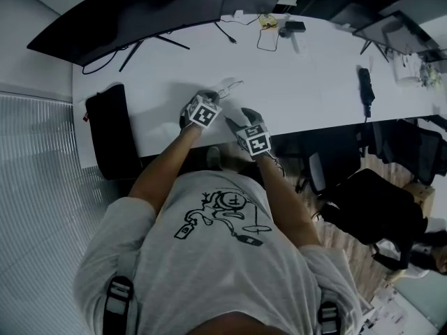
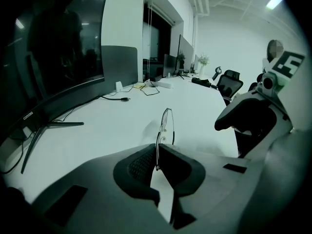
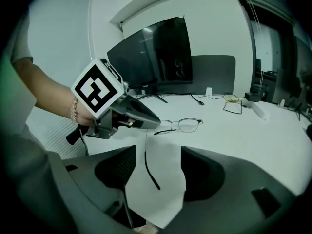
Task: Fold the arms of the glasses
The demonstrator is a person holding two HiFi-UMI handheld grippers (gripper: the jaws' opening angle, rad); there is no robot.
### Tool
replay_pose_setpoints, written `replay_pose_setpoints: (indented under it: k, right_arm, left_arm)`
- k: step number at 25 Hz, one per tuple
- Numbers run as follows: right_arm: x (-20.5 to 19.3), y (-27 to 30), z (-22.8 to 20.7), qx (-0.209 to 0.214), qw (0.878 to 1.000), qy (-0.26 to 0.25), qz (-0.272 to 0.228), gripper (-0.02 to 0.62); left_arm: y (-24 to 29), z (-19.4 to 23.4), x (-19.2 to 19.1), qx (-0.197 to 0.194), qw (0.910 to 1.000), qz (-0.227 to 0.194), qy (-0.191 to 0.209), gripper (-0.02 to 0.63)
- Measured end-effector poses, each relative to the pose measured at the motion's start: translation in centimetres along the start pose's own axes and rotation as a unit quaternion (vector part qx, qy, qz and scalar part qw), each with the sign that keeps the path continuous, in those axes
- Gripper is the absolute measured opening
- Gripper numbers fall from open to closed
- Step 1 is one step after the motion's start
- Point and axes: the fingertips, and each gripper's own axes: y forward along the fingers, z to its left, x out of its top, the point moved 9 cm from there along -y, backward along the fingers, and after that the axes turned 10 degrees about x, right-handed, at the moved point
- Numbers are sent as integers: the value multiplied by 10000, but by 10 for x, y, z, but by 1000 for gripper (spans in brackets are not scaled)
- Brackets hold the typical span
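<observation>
Above the desk (image 1: 314,89), left tool (image 2: 157,150) tight on the glasses (image 3: 187,125), right tool (image 3: 158,155) agape round one arm (image 3: 146,161).

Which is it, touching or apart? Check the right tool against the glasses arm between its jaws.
Apart. The right gripper view shows the right tool with jaws spread, the glasses arm between them, bare table either side.
</observation>
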Motion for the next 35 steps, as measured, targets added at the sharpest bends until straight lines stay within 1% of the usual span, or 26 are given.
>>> replay_pose_setpoints:
  k: [2,5,11,20,23,25,35]
  right_arm:
    - [-3,2,3,29,10000,0,62,334]
    - [-11,7,4,-22,9998,-4,176,378]
    - [-24,7,-5,-294,9988,62,376,417]
    - [-34,4,-21,-567,9965,231,572,433]
    - [-34,3,-25,-610,9961,278,571,436]
    - [-34,3,-28,-633,9958,317,588,445]
    - [-32,2,-40,-703,9944,457,647,448]
  left_arm:
    - [1,1,1,-11,10000,-19,-60,35]
    - [-1,0,0,-33,9999,2,-114,35]
    - [-4,1,0,-76,9997,12,-212,35]
    - [-7,-1,0,-260,9992,-14,-306,35]
    - [-8,-2,2,-320,9990,-55,-313,34]
    - [-10,-3,2,-359,9988,-24,-342,34]
    - [-13,-5,0,-527,9981,70,-300,34]
